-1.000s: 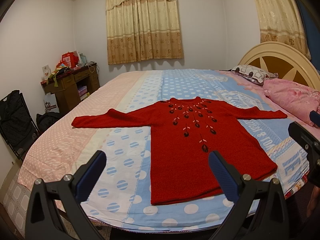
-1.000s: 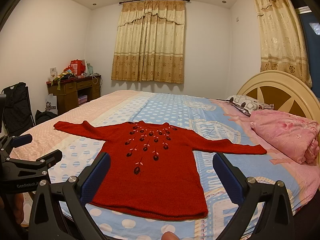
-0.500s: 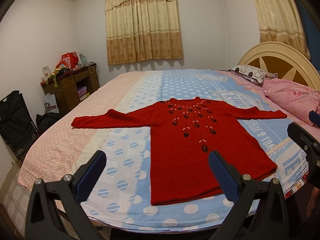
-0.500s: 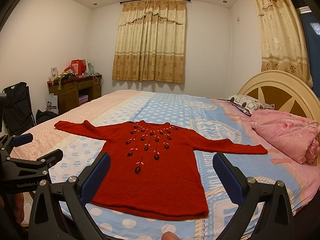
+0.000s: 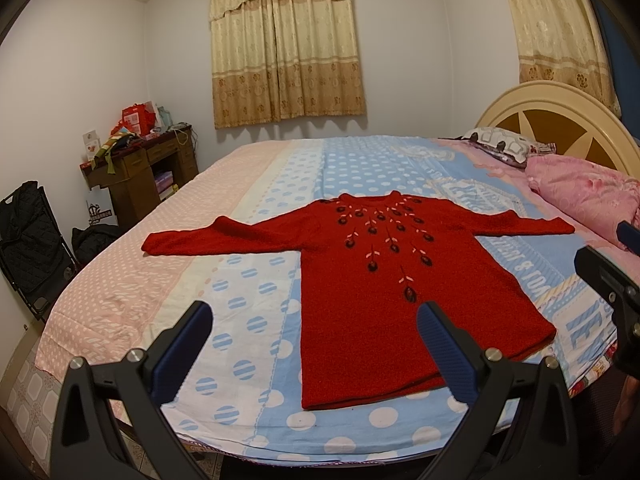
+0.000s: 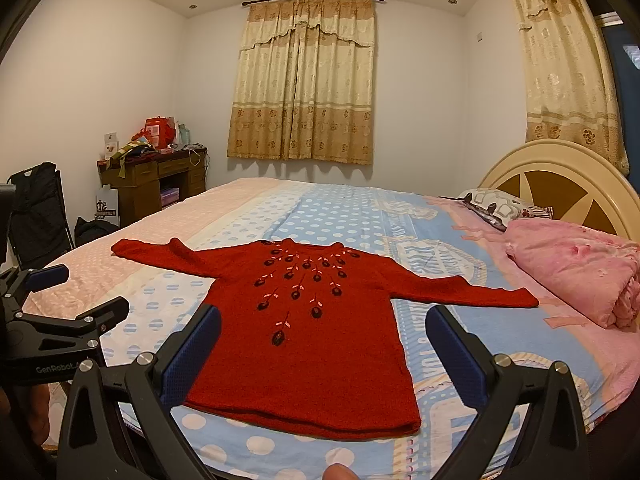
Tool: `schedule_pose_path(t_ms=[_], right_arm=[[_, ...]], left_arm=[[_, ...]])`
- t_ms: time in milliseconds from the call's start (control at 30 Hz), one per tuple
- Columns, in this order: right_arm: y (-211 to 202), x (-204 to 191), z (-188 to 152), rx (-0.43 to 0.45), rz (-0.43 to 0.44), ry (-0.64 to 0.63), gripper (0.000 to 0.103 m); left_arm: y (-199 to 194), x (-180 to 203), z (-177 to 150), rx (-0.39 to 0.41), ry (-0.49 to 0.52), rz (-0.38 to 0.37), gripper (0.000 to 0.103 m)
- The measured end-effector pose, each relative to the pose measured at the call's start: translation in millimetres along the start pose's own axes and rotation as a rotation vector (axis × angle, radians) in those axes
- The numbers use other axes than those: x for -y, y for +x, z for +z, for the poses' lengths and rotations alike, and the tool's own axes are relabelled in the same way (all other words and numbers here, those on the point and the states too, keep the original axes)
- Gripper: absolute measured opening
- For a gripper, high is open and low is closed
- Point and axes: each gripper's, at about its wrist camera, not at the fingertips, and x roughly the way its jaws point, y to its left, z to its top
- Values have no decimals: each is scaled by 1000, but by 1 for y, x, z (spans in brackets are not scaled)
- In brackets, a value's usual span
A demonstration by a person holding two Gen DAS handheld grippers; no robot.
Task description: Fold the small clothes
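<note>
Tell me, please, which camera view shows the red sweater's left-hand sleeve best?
The left wrist view: the sleeve lies there whole and unblocked, from shoulder to cuff, on the bedsheet. In the right wrist view the same sleeve is also whole, but it looks smaller and lies farther off.

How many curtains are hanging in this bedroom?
2. One curtain hangs on the far wall beyond the bed; the other curtain hangs on the right wall above the headboard. Others may be out of view.
</note>
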Motion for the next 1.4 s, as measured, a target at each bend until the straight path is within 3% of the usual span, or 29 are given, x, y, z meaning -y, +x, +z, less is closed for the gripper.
schedule_pose_path(t_ms=[167, 500, 667, 967, 1233, 1400], right_arm=[[9, 12, 3, -15, 54, 33, 102], [57, 44, 12, -52, -11, 33, 102], [99, 81, 9, -131, 33, 141, 102], [177, 199, -7, -257, -8, 429, 102], [229, 334, -25, -304, -173, 674, 101], [253, 422, -45, -332, -291, 823, 90]], left_arm=[[6, -4, 0, -4, 6, 6, 103], [48, -8, 14, -9, 85, 62, 103], [81, -10, 24, -31, 128, 91, 103], [156, -8, 40, -87, 119, 76, 103], [226, -28, 32, -206, 13, 69, 103], [252, -55, 29, -253, -58, 119, 103]])
